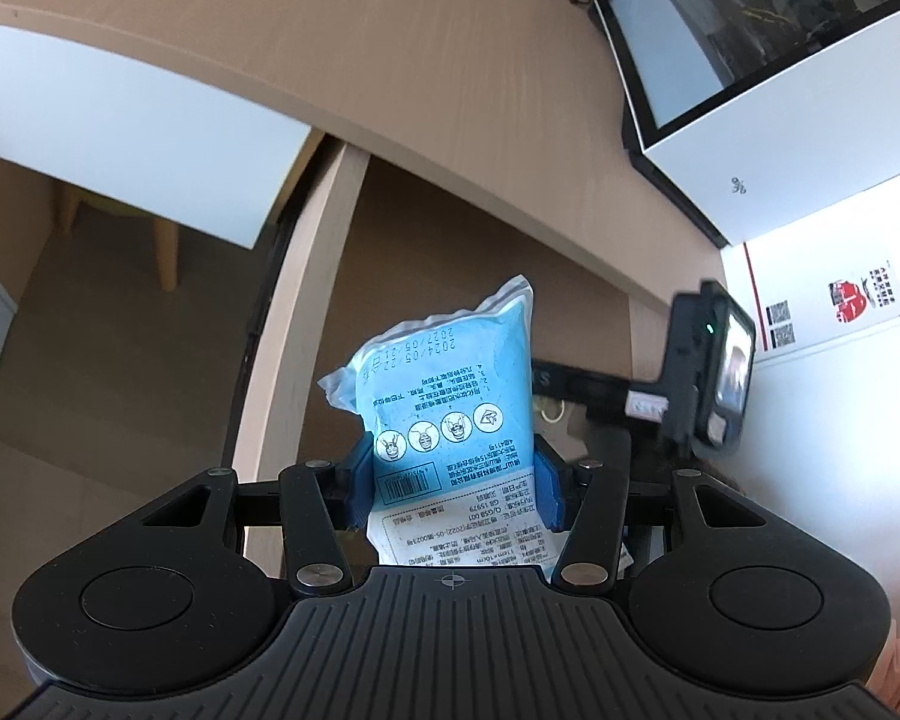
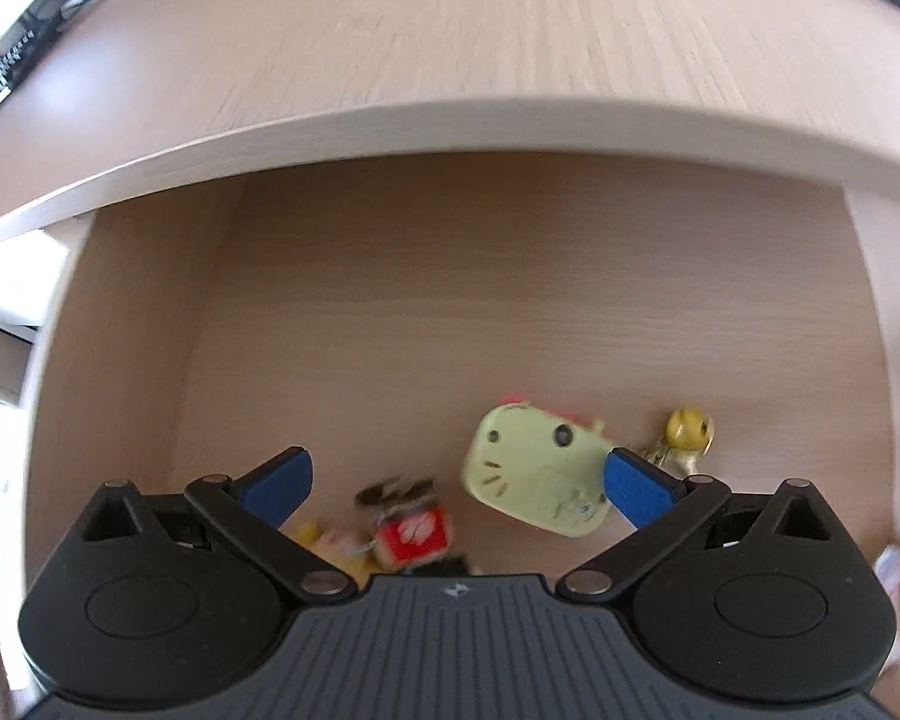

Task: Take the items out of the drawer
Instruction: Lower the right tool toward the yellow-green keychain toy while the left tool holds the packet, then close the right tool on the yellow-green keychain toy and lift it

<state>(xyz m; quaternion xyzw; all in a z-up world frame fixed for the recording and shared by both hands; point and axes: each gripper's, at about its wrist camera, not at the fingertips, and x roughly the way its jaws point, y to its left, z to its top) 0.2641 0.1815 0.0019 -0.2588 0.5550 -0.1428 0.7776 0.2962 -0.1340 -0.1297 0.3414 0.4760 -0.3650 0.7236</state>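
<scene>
A: Left claw (image 1: 453, 480)?
B: Clamped on blue packet (image 1: 444, 402), held above open drawer (image 1: 480, 228).
A: Right claw (image 2: 456, 483)?
B: Apart, empty, over drawer w/ pale-yellow cat-face toy (image 2: 534, 474), red figure (image 2: 411, 531).

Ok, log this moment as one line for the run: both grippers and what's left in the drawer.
left gripper: shut on blue packet | right gripper: open, empty, over drawer | remaining: pale yellow cat-face item, red figure, yellow trinket

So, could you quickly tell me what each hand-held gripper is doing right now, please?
Left hand-held gripper: closed on the blue packet.
Right hand-held gripper: open, holding nothing, above the drawer.
</scene>
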